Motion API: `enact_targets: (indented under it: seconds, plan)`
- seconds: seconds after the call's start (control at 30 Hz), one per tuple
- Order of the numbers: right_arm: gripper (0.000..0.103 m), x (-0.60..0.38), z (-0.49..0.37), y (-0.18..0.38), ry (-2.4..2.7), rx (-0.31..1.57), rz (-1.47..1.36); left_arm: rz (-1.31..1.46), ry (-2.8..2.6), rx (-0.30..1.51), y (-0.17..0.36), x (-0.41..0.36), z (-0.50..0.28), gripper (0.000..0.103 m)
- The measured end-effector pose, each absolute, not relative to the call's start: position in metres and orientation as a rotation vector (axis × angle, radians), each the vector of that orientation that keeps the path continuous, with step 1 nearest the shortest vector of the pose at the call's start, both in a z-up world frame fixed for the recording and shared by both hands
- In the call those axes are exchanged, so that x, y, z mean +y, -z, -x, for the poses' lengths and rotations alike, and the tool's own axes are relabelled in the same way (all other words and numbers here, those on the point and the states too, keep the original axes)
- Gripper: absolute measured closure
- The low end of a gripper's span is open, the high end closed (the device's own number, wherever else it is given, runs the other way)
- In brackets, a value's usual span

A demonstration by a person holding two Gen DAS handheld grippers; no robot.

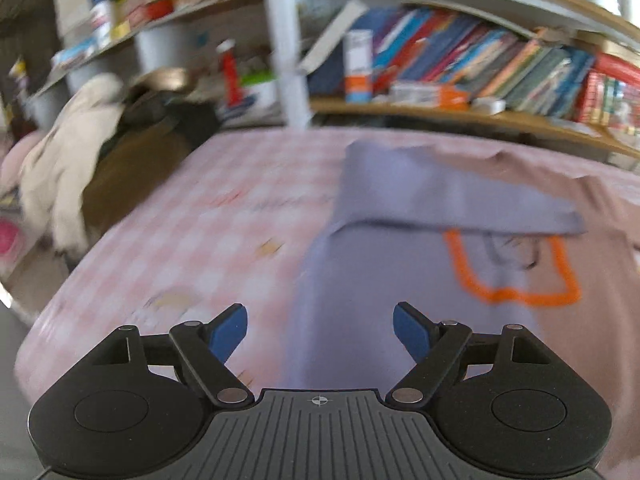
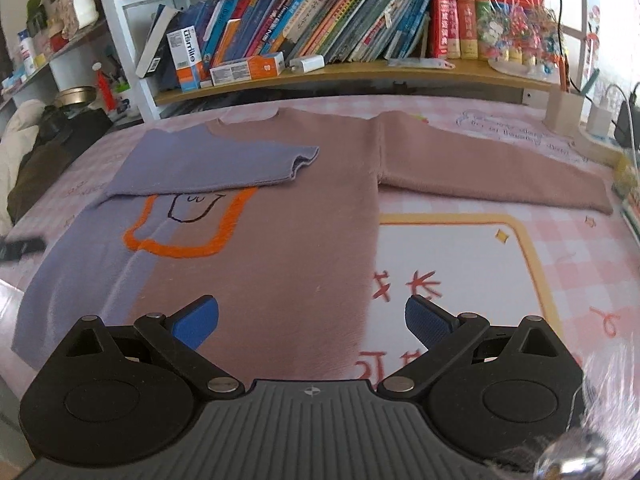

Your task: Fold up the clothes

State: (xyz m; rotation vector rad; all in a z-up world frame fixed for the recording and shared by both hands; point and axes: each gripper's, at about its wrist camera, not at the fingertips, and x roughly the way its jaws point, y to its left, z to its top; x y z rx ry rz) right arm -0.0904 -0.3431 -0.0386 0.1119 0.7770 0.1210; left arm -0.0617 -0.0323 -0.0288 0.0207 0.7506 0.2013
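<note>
A sweater (image 2: 304,216), half lilac and half dusty pink with an orange outline design (image 2: 180,236), lies flat on the pink checked bed cover (image 2: 580,264). Its lilac left sleeve (image 2: 216,166) is folded across the chest; its pink right sleeve (image 2: 492,172) lies stretched out to the right. My right gripper (image 2: 312,322) is open and empty above the sweater's lower hem. My left gripper (image 1: 320,330) is open and empty over the lilac side (image 1: 360,304), with the folded sleeve (image 1: 440,196) ahead. The left wrist view is blurred.
A bookshelf (image 2: 320,20) full of books runs along the far side of the bed. A pile of cream and dark clothes (image 1: 80,168) lies at the left beyond the bed's edge. A box (image 2: 564,112) and cables stand at the far right.
</note>
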Motion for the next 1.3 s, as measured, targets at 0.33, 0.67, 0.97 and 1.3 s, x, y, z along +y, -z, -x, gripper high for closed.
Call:
enact_targets:
  seconds: [0.33,0.67,0.97,1.3]
  plan:
    - [0.018,-0.326,0.113,0.039,0.003,0.810,-0.132,0.096,-0.126,0.835,0.054,0.010,0.069,0.039]
    - [0.066,-0.322,0.125,0.049,0.070,0.891,-0.189,0.156,-0.041,0.874,0.068,0.022,0.066,0.089]
    - [0.093,-0.318,0.121,0.054,0.051,0.923,-0.197,0.194,-0.016,0.847,0.065,0.031,0.066,0.099]
    - [0.093,-0.298,0.107,0.055,-0.031,0.910,-0.166,0.204,-0.081,0.840,0.064,0.053,0.058,0.099]
